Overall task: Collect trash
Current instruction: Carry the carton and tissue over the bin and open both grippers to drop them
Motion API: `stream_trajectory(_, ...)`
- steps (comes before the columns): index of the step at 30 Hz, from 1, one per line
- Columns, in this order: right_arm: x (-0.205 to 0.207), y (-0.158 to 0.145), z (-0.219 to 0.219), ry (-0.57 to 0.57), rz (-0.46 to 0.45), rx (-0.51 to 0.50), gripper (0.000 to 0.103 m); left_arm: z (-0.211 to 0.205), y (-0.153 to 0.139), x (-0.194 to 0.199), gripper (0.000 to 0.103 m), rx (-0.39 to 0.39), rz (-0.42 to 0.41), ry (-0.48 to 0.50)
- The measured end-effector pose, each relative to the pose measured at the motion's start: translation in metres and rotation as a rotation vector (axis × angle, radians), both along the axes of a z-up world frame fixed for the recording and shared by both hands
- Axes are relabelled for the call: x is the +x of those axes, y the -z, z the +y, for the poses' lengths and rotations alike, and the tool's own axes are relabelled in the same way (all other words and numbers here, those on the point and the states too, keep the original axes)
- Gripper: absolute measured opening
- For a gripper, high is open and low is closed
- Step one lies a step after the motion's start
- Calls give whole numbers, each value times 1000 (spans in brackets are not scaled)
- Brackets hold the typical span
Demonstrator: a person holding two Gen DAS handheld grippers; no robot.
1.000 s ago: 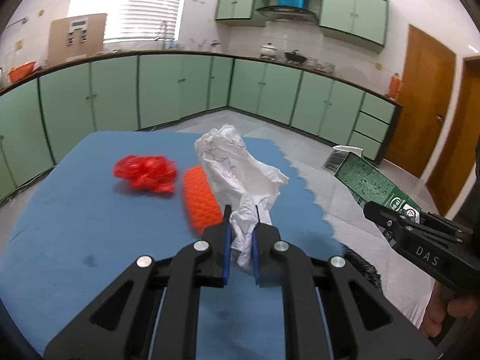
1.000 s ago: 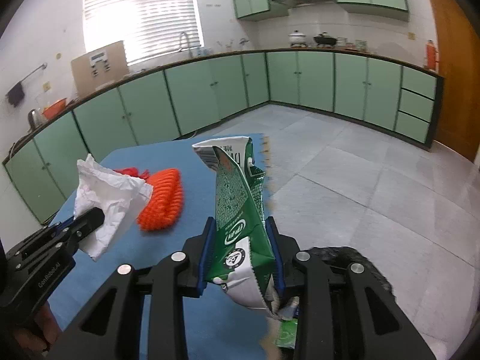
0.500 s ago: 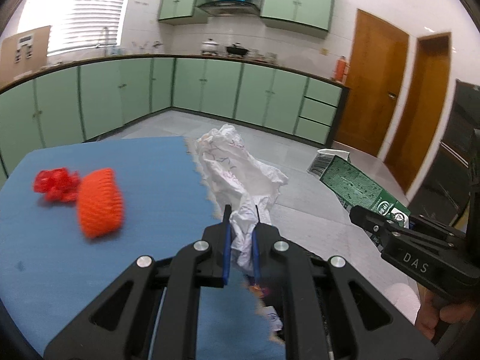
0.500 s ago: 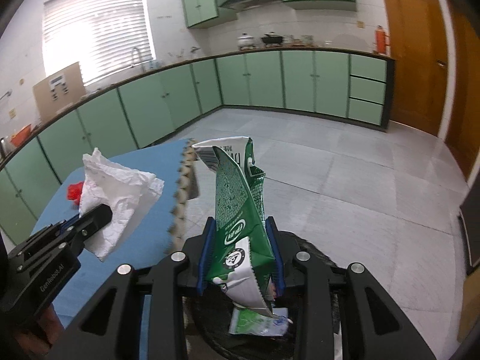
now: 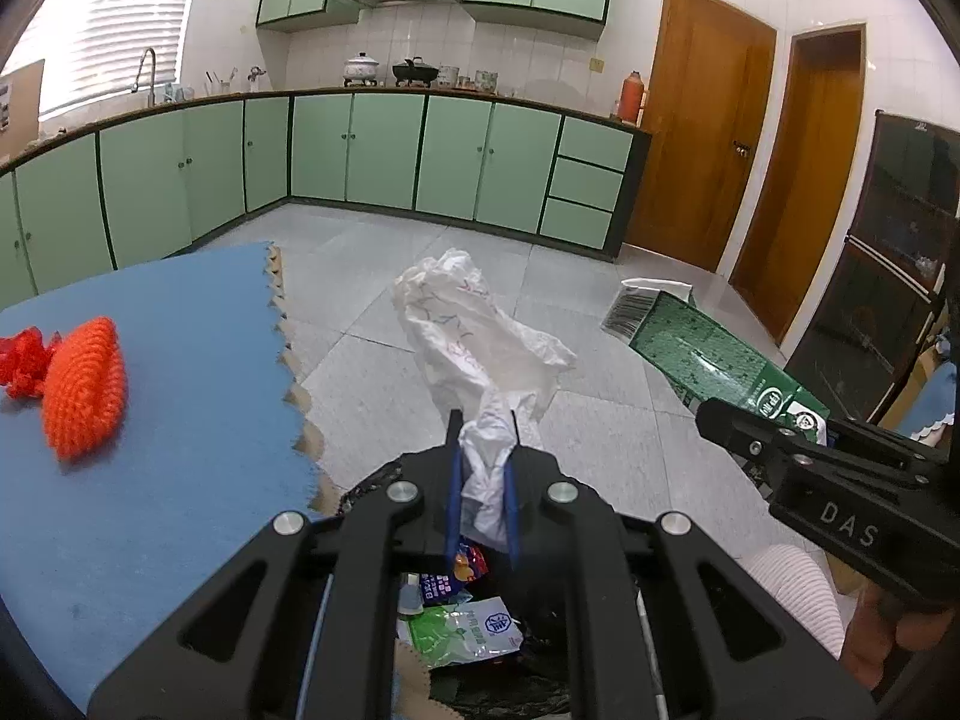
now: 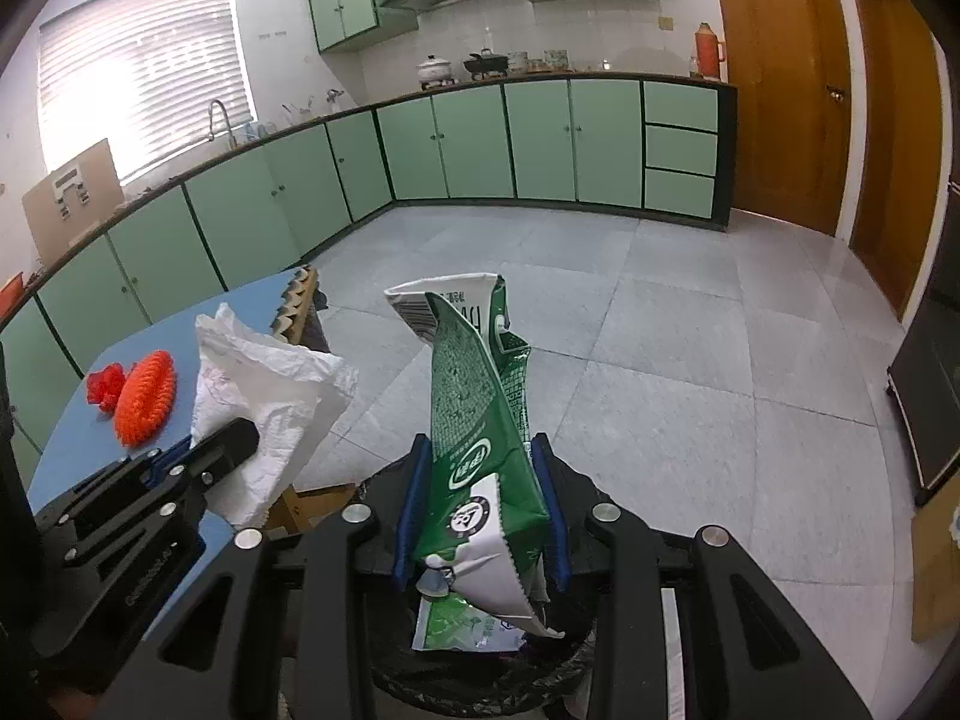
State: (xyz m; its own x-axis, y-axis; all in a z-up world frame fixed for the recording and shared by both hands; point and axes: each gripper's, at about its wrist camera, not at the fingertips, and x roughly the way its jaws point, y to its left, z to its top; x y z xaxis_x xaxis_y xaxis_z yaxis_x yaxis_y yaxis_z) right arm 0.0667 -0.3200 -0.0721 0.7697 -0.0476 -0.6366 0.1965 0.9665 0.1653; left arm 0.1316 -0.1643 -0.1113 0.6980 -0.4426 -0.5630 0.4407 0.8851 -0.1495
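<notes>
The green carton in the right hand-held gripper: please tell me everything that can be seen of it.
The green carton is a crushed, flattened drink box, seemingly coated paperboard, dark green with white print, a round logo and a white lower end. Its torn top is open and bent. It stands nearly upright, clamped low between the blue pads of the right hand-held gripper, touching nothing else. It hangs above the black trash bag, where other packaging lies. The left wrist view shows it too.

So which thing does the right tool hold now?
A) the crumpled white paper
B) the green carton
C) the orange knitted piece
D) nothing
B: the right tool is shut on the green carton, while the left tool holds the white paper.
</notes>
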Motion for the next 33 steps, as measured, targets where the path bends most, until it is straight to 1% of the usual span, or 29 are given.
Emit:
stream_trajectory(3, 0, 4, -2, 3, 8, 4, 33, -3, 4, 2, 11, 6, 6, 1)
stream_trajectory(6, 1, 9, -5, 3, 17, 11, 33, -5, 7, 7, 16, 9, 24, -6)
stream_trajectory(8, 3, 12, -6, 1, 23, 16, 33, -7, 7, 11, 25, 15, 34, -9)
stream_trajectory(10, 3, 15, -6, 0, 27, 18, 33, -6, 6, 12, 29, 14, 33, -21)
stream_trajectory(15, 3, 21, -10, -3, 34, 23, 33, -4, 4, 11, 29, 16, 27, -40)
stream_trajectory(18, 7, 24, -11, -5, 42, 27, 34, 2, 1, 11, 34, 24, 13, -65)
stream_trajectory(20, 9, 27, -8, -19, 44, 23, 38, 8, 0, 12, 39, 33, 5, -84)
stream_trajectory(21, 11, 28, -6, -33, 51, 13, 40, 11, 0, 14, 39, 35, 6, -93)
stream_trajectory(22, 13, 28, -3, -34, 51, 0, 48, 13, -1, 16, 40, 34, 9, -100)
stream_trajectory(23, 14, 28, -2, -30, 51, -8, 52, 17, -1, 17, 40, 32, 15, -110)
stream_trajectory(24, 14, 28, -1, -32, 49, -8, 55, 21, -1, 19, 41, 31, 18, -119)
stream_trajectory(26, 15, 27, 2, -37, 45, -13, 56, 26, -3, 21, 45, 32, 16, -134)
stream_trajectory(28, 15, 25, 4, -39, 42, -13, 63, 31, -5, 21, 47, 34, 13, -144)
stream_trajectory(29, 16, 24, 4, -38, 40, -13, 65, 35, -7, 21, 49, 33, 9, -153)
stream_trajectory(30, 16, 22, 6, -37, 38, -15, 69, 40, -9, 21, 51, 32, 3, -161)
stream_trajectory(31, 17, 21, 7, -35, 37, -17, 74, 45, -11, 20, 55, 32, -2, -171)
stream_trajectory(33, 19, 19, 11, -39, 35, -21, 81, 58, -14, 20, 60, 31, -13, -192)
